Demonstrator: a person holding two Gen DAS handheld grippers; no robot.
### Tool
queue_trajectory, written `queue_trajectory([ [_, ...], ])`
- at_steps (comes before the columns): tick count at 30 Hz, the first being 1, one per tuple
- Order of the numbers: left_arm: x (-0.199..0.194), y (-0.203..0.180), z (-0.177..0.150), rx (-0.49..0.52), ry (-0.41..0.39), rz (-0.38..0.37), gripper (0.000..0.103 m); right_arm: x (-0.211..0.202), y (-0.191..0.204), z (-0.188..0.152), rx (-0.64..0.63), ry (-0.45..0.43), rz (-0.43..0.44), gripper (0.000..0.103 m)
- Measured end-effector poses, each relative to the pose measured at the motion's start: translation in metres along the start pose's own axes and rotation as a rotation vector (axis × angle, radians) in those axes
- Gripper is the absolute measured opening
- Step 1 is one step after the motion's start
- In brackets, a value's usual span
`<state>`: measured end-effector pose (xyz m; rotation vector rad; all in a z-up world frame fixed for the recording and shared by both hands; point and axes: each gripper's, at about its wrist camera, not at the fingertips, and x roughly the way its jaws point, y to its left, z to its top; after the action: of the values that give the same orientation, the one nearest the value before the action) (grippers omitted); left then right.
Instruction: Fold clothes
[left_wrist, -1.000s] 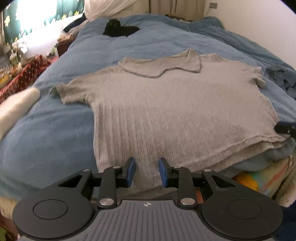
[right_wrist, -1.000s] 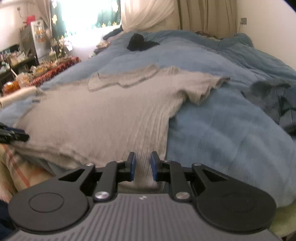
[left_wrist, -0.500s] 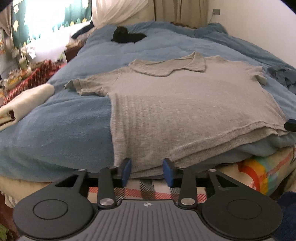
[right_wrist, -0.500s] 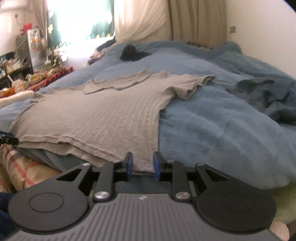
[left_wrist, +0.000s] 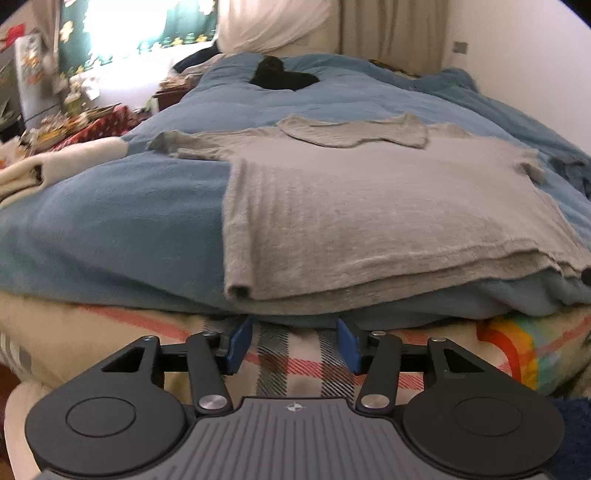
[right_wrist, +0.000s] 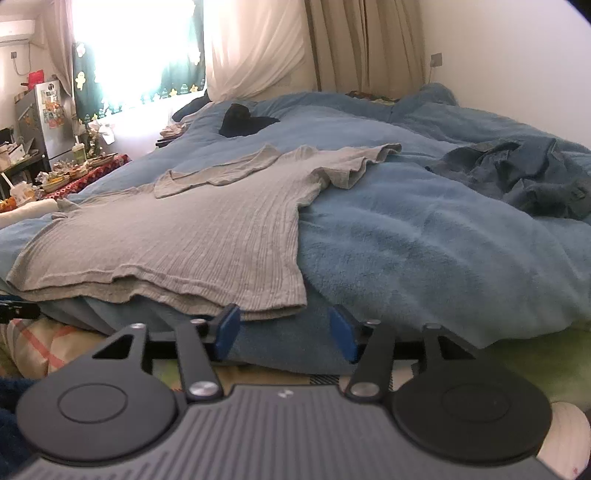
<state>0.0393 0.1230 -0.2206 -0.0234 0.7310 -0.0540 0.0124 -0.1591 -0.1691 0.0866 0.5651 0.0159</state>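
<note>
A grey short-sleeved shirt (left_wrist: 369, 206) lies flat on the blue blanket (left_wrist: 110, 221), collar away from me and hem at the bed's near edge. My left gripper (left_wrist: 293, 341) sits just below the hem's left part, in front of the bed's side. Its jaws are opening and hold nothing. My right gripper (right_wrist: 284, 326) hangs just under the shirt's (right_wrist: 177, 229) bottom right corner. Its jaws are also opening, and the cloth lies above the left pad without being pinched. A dark tip of the left gripper shows at the left edge of the right wrist view.
A crumpled dark blue garment (right_wrist: 524, 181) lies to the right on the bed. A black item (left_wrist: 280, 75) rests near the far end. Under the blue blanket are plaid and rainbow-striped blankets (left_wrist: 517, 350). A cream blanket (left_wrist: 55, 166) and a cluttered red table (right_wrist: 85, 173) stand to the left.
Both grippers drew back from over the shirt's hem to the bed's near edge and sank lower. Their jaws spread wider. The shirt stays flat.
</note>
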Motion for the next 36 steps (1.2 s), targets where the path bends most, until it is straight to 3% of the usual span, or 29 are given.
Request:
queue_trajectory([
  [10,-0.039,0.019,0.031,-0.06,-0.104,0.039,0.05,0.002,-0.004,-0.003,0.027,0.005,-0.005,0.062],
  [15,-0.041,0.031,0.071,-0.087,-0.15,0.052,0.054,0.001,-0.008,-0.004,0.056,-0.001,-0.002,0.062],
  [19,-0.018,0.048,0.113,-0.087,-0.164,0.079,0.054,0.003,-0.009,-0.005,0.069,0.006,-0.007,0.062],
  [22,0.015,0.067,0.142,-0.13,-0.129,0.098,0.049,0.006,-0.004,-0.006,0.049,0.013,-0.014,0.063],
  [25,0.054,0.085,0.161,-0.185,-0.045,0.087,0.025,0.005,-0.004,-0.003,0.047,0.016,-0.013,0.063],
  [26,0.066,0.088,0.164,-0.198,-0.015,0.071,0.022,0.003,-0.006,0.0,0.052,0.013,-0.014,0.063],
  [30,0.1,0.085,0.165,-0.146,0.072,0.136,0.022,-0.001,-0.015,0.017,0.054,0.017,-0.042,0.063],
  [36,0.111,0.095,0.155,-0.206,0.095,0.121,0.026,-0.011,-0.028,0.044,0.044,-0.002,-0.081,0.063],
])
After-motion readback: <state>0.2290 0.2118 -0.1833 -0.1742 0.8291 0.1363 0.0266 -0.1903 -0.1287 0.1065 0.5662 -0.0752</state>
